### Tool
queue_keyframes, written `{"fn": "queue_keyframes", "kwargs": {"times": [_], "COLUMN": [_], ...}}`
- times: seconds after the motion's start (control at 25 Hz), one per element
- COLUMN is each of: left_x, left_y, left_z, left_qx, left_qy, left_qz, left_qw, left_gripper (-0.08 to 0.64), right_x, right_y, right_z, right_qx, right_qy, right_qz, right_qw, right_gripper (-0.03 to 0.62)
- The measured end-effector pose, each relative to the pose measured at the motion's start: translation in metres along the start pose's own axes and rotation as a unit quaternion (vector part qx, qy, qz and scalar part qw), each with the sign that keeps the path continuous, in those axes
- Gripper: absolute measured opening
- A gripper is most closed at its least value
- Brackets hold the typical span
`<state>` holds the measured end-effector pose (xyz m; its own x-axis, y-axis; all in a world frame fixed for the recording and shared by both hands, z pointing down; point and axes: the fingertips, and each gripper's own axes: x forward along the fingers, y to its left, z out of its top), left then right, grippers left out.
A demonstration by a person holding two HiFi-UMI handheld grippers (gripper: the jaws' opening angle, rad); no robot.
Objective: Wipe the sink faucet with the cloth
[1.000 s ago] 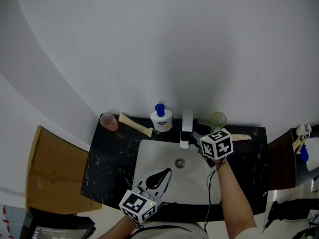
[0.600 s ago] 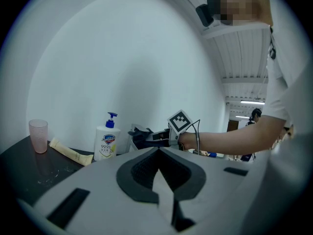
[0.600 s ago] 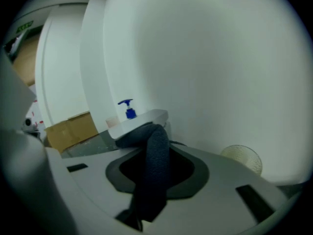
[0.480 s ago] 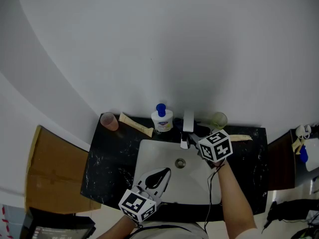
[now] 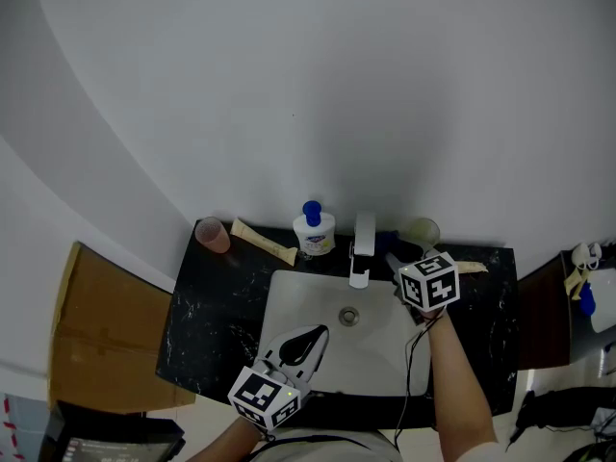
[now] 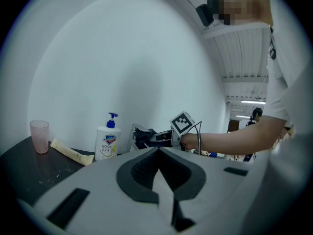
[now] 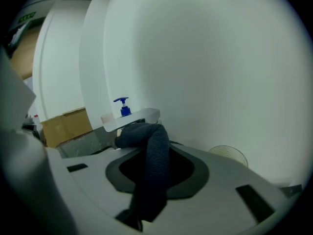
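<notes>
my right gripper is clamped on the cloth. the dark blue-grey fabric runs up the middle between the two jaws, which stand fairly wide around it, and it bunches up past the tips. that bunched end sits against the right side of the white faucet, just under the flat spout. i can't tell whether it presses on the faucet or only brushes it. the faucet stands at the middle of the counter's back edge, and its spout reaches out over the white sink, above the drain.

my left gripper has its jaws brought together with nothing between them. it hangs over the front left part of the sink, close to the front edge of the black counter. it points toward the faucet and is well apart from it.

along the back edge, a soap bottle with a blue pump stands just left of the faucet. a pale tube lies between that bottle and a pink cup at the back left corner. a clear glass stands at the back edge to the right of the faucet, beyond my right gripper. a cardboard box sits off the counter's left edge.
</notes>
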<state>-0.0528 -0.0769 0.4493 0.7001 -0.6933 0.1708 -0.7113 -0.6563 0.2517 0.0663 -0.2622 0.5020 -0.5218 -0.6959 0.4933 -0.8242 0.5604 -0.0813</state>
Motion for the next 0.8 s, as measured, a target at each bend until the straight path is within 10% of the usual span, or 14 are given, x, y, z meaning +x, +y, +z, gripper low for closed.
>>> {"fn": "queue_keyframes", "kwargs": {"times": [0.28,0.8], "left_x": [0.003,0.003], "left_y": [-0.009,-0.007], "left_z": [0.002,0.001], "left_qx": [0.003,0.002], "left_qy": [-0.002,-0.001], "left_qz": [-0.004,-0.001], "left_qw": [1.0,1.0], "left_gripper": [-0.003,-0.003], "right_x": [0.005,-0.002], "right_y": [0.055,0.025], "right_z": [0.006,0.01], "right_qx": [-0.128,-0.069], "right_qy": [0.028,-0.017], "right_qz": [0.045,0.019], "right_qw": [0.99,0.997], "right_gripper": [0.1,0.1]}}
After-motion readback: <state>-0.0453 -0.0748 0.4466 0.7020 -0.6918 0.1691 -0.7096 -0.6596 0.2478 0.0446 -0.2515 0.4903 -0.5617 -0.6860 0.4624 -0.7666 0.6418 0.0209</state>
